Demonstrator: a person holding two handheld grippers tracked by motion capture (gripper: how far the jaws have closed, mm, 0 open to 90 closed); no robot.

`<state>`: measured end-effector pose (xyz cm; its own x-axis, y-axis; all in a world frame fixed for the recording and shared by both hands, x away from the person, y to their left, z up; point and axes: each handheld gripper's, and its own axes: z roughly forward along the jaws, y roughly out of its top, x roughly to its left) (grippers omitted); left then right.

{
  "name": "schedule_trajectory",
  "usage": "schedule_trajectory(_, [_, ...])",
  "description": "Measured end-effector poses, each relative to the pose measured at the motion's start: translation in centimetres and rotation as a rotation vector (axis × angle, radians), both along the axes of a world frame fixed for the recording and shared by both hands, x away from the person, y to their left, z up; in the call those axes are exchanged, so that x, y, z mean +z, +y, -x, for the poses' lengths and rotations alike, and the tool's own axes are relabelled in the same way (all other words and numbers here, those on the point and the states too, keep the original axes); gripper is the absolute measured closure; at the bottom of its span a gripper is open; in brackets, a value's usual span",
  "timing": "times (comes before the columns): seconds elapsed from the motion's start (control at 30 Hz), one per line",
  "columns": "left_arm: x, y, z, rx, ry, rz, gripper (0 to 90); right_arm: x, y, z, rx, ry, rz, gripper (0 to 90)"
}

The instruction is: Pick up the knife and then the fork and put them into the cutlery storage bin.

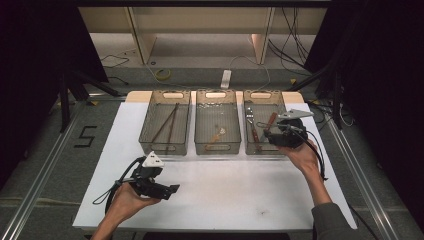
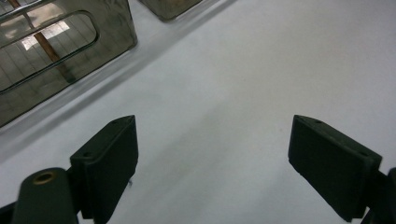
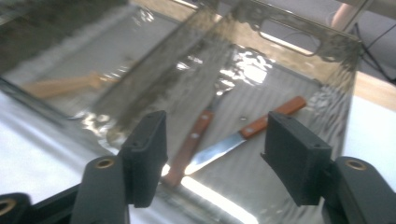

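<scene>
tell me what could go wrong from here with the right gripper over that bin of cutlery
1. The right gripper hangs open just above the knife in the right bin; lowering could snag the bin's near wall.
2. The knife lies crossed with a wooden-handled utensil, so a grab might catch both or neither.

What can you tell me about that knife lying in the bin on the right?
The knife has a reddish-brown wooden-looking handle with pale rivets and a shiny, narrow metal blade. It lies flat on the floor of the clear plastic right bin, slanted, its blade tip meeting the brown handle of the fork beside it. The right gripper hangs above it with jaws apart, touching nothing.
</scene>
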<state>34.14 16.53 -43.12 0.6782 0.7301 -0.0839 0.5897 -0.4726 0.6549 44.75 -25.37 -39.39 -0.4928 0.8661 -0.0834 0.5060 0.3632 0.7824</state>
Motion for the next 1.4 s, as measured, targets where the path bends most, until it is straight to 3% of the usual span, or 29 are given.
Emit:
schedule_trajectory(0.3, [0.1, 0.0, 0.1, 0.004, -0.002, 0.01, 15.6, 0.2, 1.0, 4.4, 0.068, -0.035, -0.121, 31.6])
schedule_trajectory(0.37, [0.1, 0.0, 0.1, 0.004, 0.0, 0.009, 15.6, 0.0, 1.2, 5.0, 0.086, -0.039, -0.153, 31.5])
schedule_trajectory(0.43, [0.1, 0.0, 0.1, 0.0, 0.0, 0.009, 15.6, -0.1, 1.6, 5.6, 0.104, -0.047, -0.146, 30.9])
schedule_trajectory(0.53, [0.2, 0.1, 0.1, 0.0, -0.006, 0.013, 15.6, -0.3, 1.9, 6.4, 0.134, -0.049, -0.2, 30.1])
schedule_trajectory(0.9, [0.3, 0.2, 0.1, -0.003, -0.012, 0.036, 15.6, -1.2, 2.2, 9.5, 0.2, -0.061, -0.249, 26.4])
schedule_trajectory(1.2, [0.6, 0.7, 0.8, -0.005, -0.048, 0.097, 15.6, -2.2, 1.8, 12.2, 0.227, -0.061, -0.286, 25.0])
schedule_trajectory(1.4, [0.9, 1.0, 1.1, -0.017, -0.05, 0.172, 15.6, -2.7, 1.5, 13.4, 0.222, -0.091, -0.304, 23.8])
